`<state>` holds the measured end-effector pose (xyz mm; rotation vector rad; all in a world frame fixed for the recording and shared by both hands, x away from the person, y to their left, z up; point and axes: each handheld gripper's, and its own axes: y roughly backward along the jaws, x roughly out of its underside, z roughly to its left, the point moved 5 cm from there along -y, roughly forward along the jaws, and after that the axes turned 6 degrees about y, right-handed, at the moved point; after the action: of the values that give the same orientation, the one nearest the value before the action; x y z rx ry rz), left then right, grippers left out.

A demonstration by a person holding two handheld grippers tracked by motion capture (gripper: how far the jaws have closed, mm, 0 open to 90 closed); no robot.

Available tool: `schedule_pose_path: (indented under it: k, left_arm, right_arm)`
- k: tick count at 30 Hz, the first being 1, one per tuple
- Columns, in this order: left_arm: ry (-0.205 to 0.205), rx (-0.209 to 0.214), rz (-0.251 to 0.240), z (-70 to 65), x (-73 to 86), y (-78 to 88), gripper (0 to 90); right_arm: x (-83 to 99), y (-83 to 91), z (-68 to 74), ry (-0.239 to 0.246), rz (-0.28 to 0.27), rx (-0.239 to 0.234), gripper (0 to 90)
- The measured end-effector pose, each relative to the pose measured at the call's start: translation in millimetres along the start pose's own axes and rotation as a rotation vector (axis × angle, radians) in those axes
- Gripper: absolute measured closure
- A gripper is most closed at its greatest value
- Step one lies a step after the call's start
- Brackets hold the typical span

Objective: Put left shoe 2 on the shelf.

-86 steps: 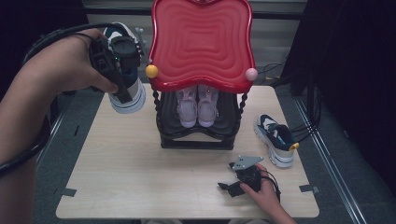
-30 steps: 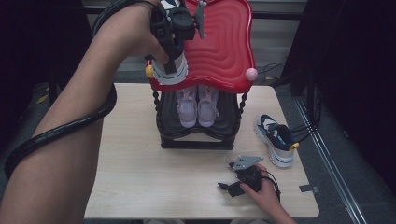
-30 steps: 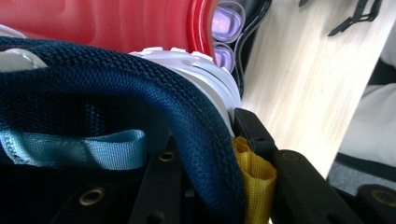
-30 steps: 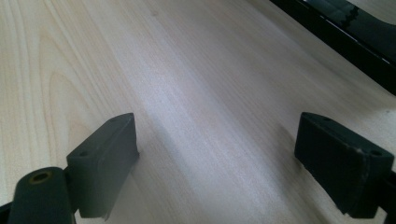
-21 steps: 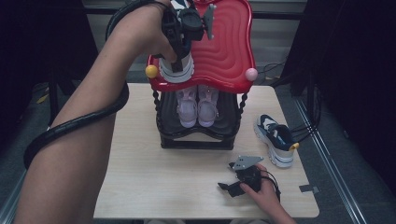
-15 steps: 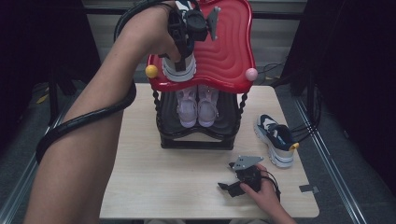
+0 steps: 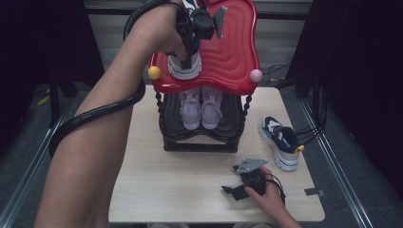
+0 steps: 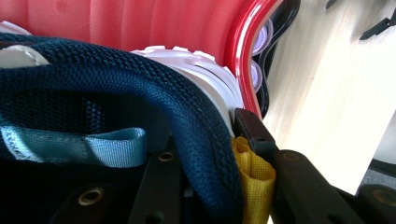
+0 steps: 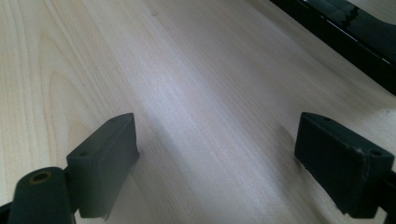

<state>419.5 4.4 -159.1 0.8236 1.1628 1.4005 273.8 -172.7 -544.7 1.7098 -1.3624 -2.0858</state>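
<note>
My left gripper [image 7: 189,47] is shut on the heel collar of a navy sneaker with a white sole [image 7: 184,69], holding it over the left part of the rack's red top shelf [image 7: 228,61]. In the left gripper view the navy mesh collar [image 8: 140,88] and a yellow heel loop [image 8: 252,163] sit between the jaws, and the white sole [image 8: 201,79] lies against the red shelf [image 8: 140,23]. Whether the sole rests on the shelf I cannot tell. My right gripper [image 7: 233,183] lies on the table near its front edge, open [image 9: 224,154], with bare wood between its jaws.
A matching navy sneaker [image 7: 280,142] lies on the table [image 7: 190,190] to the right of the rack. A pair of pale pink shoes [image 7: 202,107] stands on the black lower tier. The rack's black base [image 9: 345,28] shows ahead of my right gripper.
My left hand has carried the navy sneaker to the right and slightly down over the red shelf. My right gripper has stayed put on the table.
</note>
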Motion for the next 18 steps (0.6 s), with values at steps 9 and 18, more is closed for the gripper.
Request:
schedule_pose_path:
  k: [9, 18]
  left_arm:
    - [-0.012, -0.008, -0.009, 2.5, -7.0, -2.5, 72.5]
    - [-0.021, -0.008, -0.005, 2.6, -12.5, -5.4, 72.3]
  right_arm:
    - [0.0, 0.0, 0.0, -0.001, 0.000, 0.002, 12.5]
    - [0.0, 0.0, -0.1, 0.000, 0.000, 0.001, 12.6]
